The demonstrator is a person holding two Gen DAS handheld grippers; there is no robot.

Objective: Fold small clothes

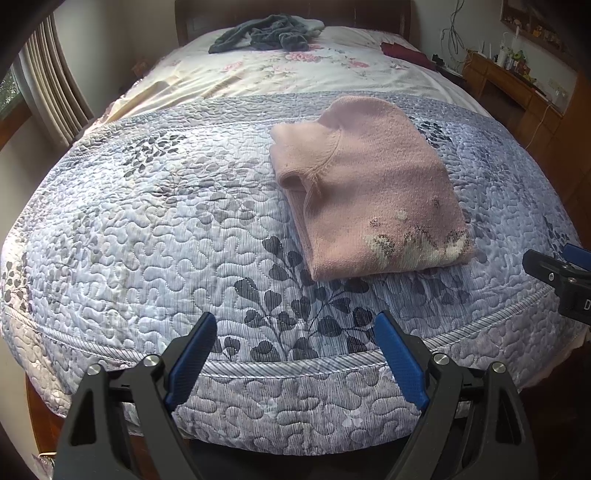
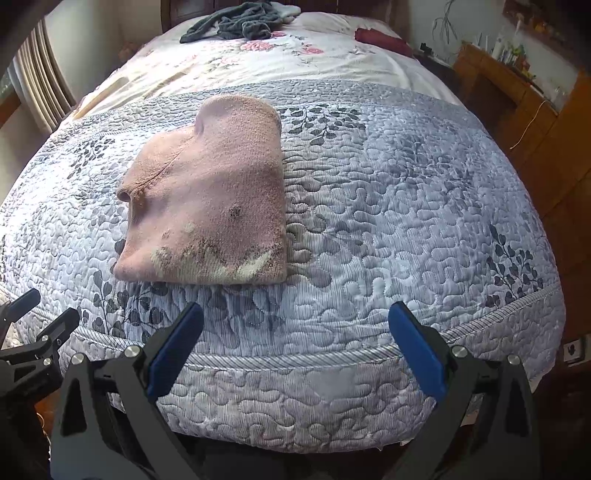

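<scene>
A pink knitted sweater [image 1: 369, 184] lies folded into a compact rectangle on the blue-grey quilted bedspread [image 1: 147, 221], its white and dark pattern facing the foot of the bed. In the right wrist view the same sweater [image 2: 207, 199] sits left of centre. My left gripper [image 1: 295, 332] hovers open over the foot edge of the bed, short of the sweater, with nothing between its blue pads. My right gripper [image 2: 295, 321] is also open and empty, to the right of the sweater's near edge. The right gripper's tip [image 1: 557, 269] shows at the far right of the left wrist view.
A dark grey garment [image 1: 266, 35] lies crumpled near the headboard on the floral sheet [image 1: 295, 74]. A dark red cloth [image 1: 406, 51] sits at the far right of the bed. A wooden desk [image 1: 517, 88] stands to the right, curtains [image 1: 48, 92] to the left.
</scene>
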